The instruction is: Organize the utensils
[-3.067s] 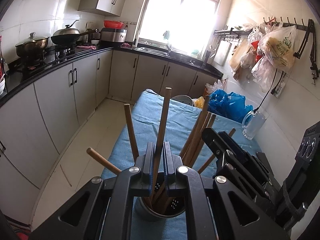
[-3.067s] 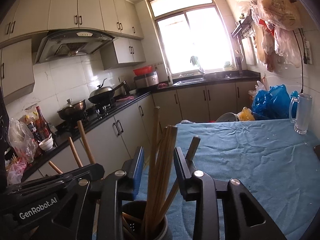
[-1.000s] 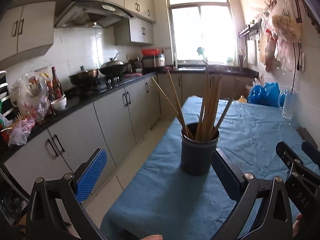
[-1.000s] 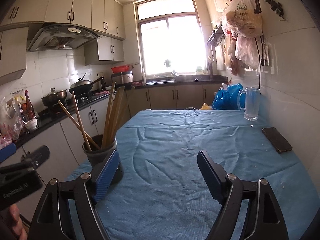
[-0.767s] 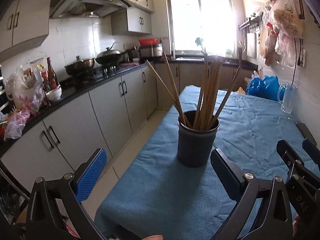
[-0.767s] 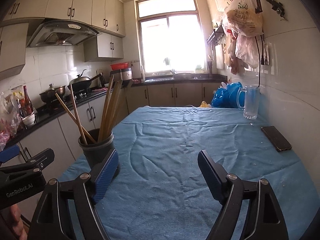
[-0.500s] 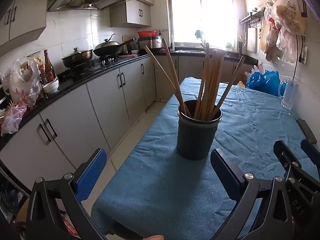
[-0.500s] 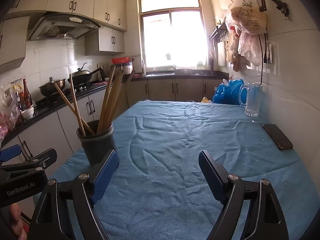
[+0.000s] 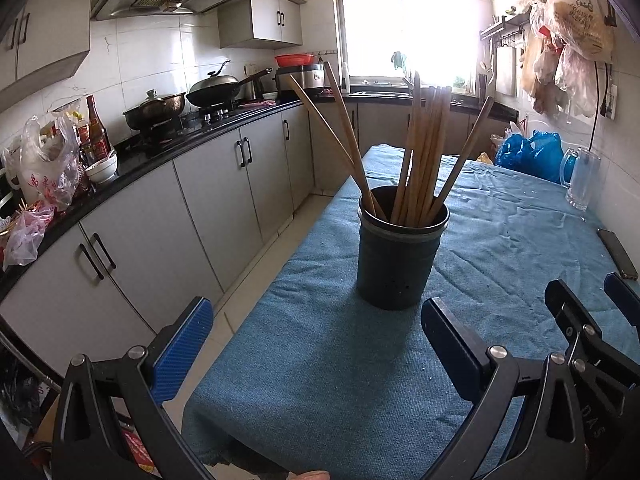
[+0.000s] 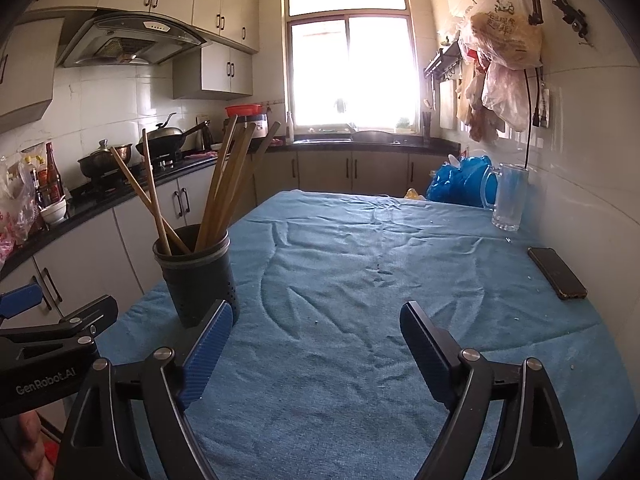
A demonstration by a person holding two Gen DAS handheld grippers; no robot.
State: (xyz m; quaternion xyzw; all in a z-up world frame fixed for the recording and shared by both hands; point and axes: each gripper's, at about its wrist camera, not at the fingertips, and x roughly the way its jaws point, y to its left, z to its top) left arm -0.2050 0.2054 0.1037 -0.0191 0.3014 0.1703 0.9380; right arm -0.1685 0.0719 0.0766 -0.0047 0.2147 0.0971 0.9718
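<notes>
Where the holder stood: chopsticks (image 9: 420, 148) were kept upright in the holder (image 9: 400, 252) on the tabletop (image 9: 520, 240).
Left hand-held gripper (image 9: 316, 328): wide open, empty, holder straight ahead, nearer.
Right hand-held gripper (image 10: 316, 332): jaws opening, empty, holder to its left.

Wooden chopsticks (image 9: 420, 152) in a matt dark holder (image 9: 400, 256) on rough blue cloth (image 9: 340, 360).

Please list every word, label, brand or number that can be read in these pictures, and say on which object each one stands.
"GenRobot.AI": on the side of the left gripper, seen in the right wrist view.
"DAS": partial letters on the right gripper body, left wrist view; the rest is cut off.
Print on the hanging plastic bag: too blurred to read.
Bottle labels: too small to read.
</notes>
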